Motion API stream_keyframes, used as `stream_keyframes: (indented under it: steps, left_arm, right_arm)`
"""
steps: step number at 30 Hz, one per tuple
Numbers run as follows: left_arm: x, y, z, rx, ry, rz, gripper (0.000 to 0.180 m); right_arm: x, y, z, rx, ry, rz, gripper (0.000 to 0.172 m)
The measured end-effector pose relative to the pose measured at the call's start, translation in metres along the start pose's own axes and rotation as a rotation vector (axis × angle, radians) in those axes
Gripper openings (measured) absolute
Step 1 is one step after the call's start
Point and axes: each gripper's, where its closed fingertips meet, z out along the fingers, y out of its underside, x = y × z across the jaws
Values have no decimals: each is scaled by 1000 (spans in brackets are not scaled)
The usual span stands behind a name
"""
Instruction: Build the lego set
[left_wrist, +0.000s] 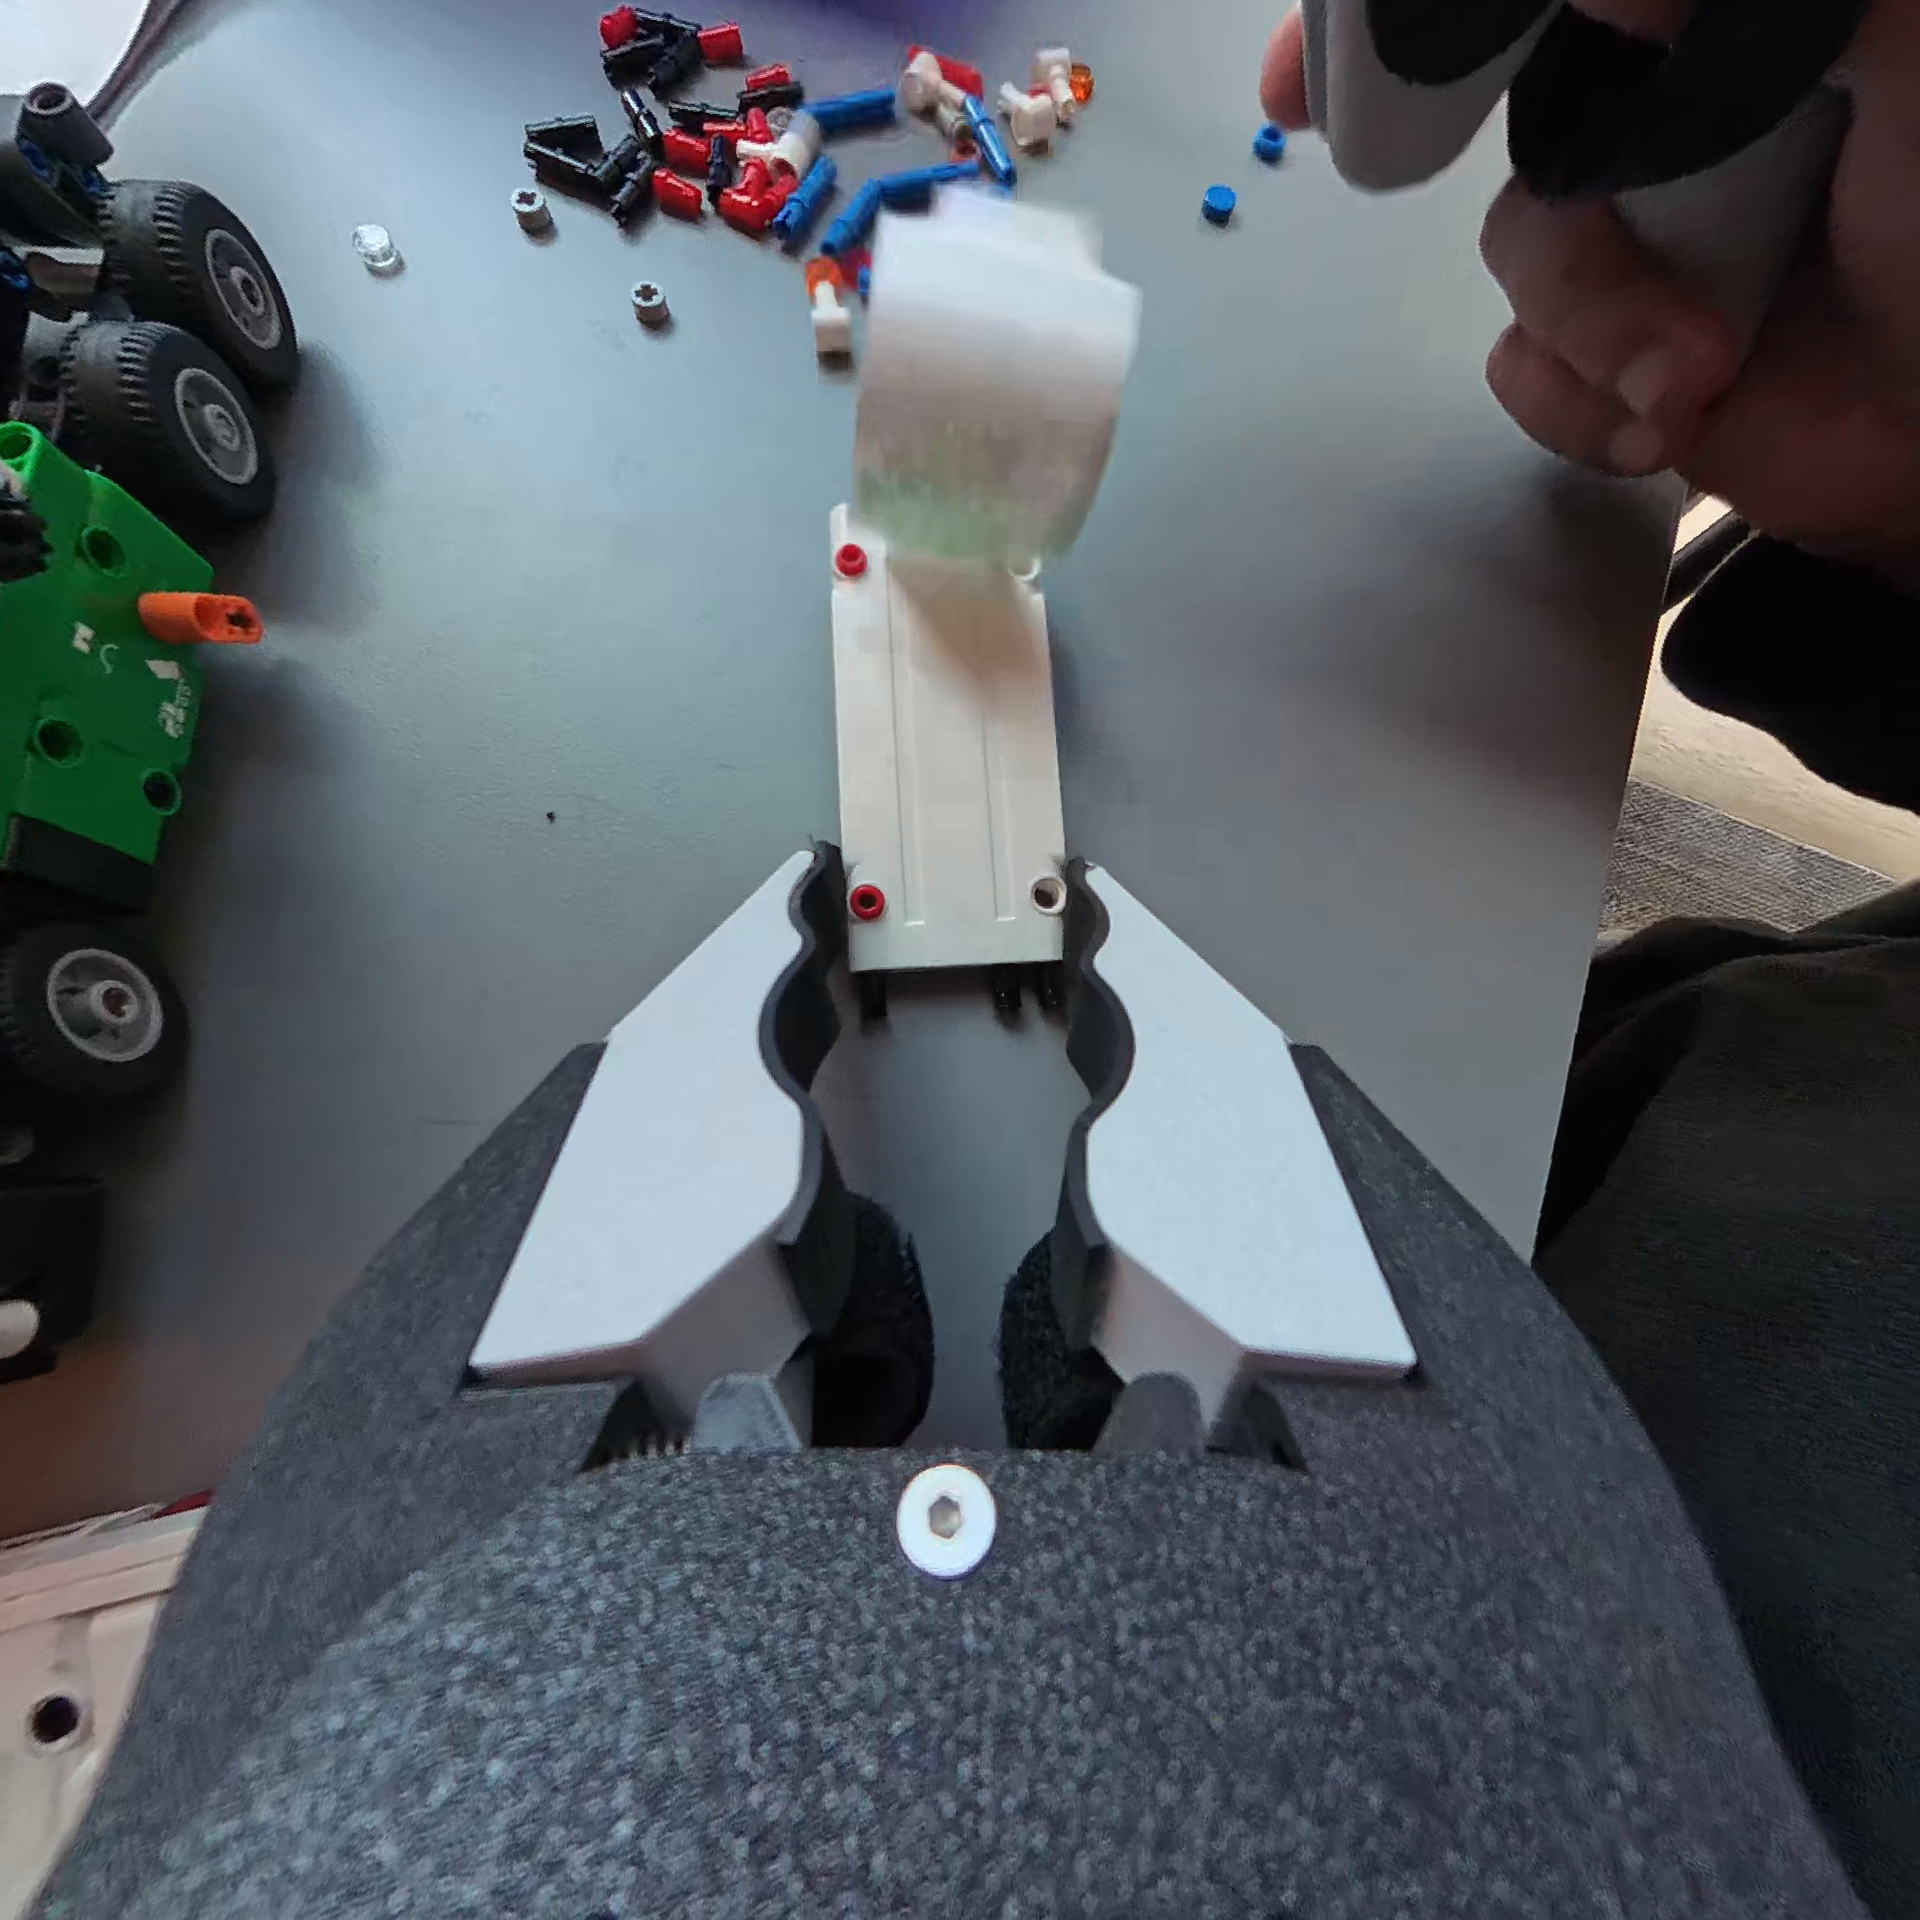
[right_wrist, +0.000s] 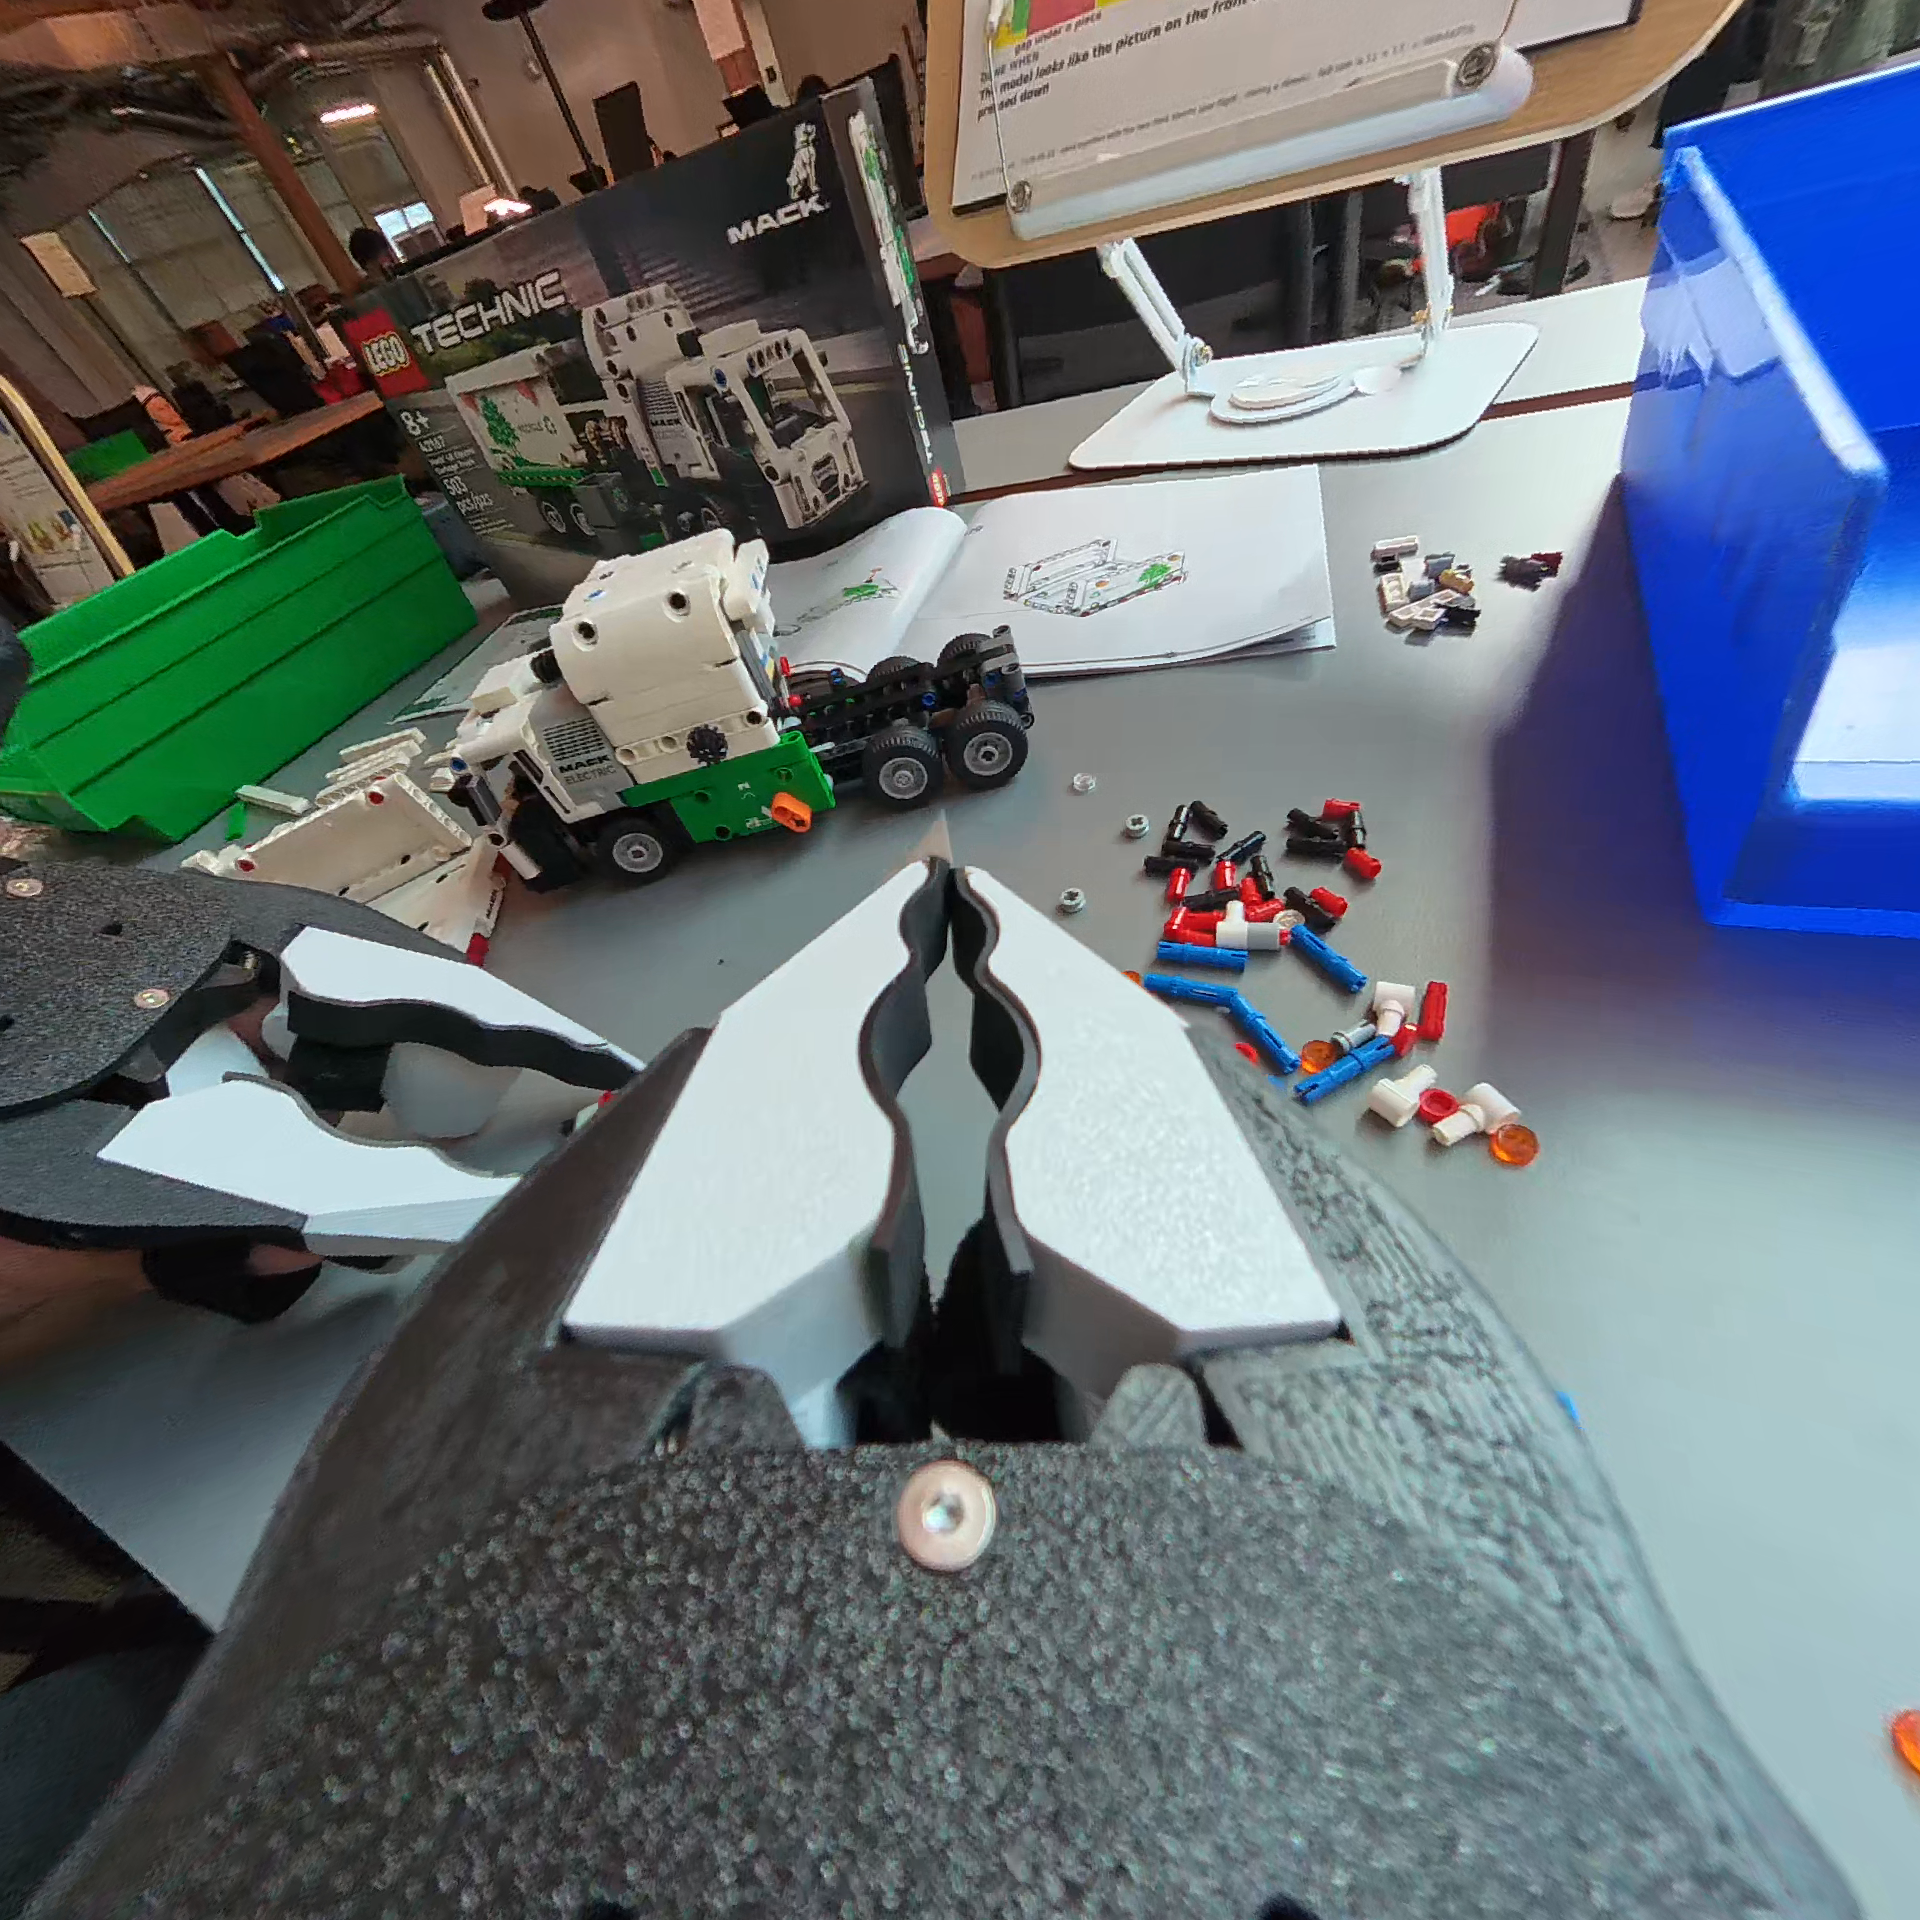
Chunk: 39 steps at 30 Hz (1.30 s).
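On the grey table (left_wrist: 520, 727), left tool (left_wrist: 951, 909) grips one white panel (left_wrist: 951, 748) (two red pins); right tool (right_wrist: 948, 878) closed, bare.

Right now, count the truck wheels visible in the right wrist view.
3. One front wheel sits under the cab of the truck; two rear wheels stand side by side under the black chassis. Wheels on the truck's far side are hidden.

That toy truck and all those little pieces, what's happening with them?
A person is building with two tools. The left hand-held gripper is clamped on a long white panel piece above the grey table. The right hand-held gripper is shut and empty. The half-built toy truck and loose red, blue and black pins lie nearby.
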Motion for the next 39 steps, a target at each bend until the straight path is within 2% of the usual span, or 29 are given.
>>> stream_keyframes:
  steps: [5,9,12,20,25,33,39]
  left_arm:
    - [1,2,-2,-5,9,34,41]
    - [1,2,-2,-5,13,39,41]
    - [3,4,-3,-7,27,67,41]
    - [14,14,-14,-30,121,140,41]
    - [17,18,-18,-67,124,169,43]
    - [12,18,-27,-84,65,220,45]
    - [5,18,-42,-83,36,172,43]
  right_arm:
    - [19,-18,-13,42,23,7,0]
    - [-13,-14,-15,-9,-179,7,0]
    - [-28,6,-12,-105,-266,-76,1]
    - [-70,65,-23,-405,-604,-303,45]
    - [-73,86,-14,-465,-556,-474,49]
    - [-69,80,-13,-444,-551,-399,45]
    - [-68,83,-11,-470,-545,-399,47]
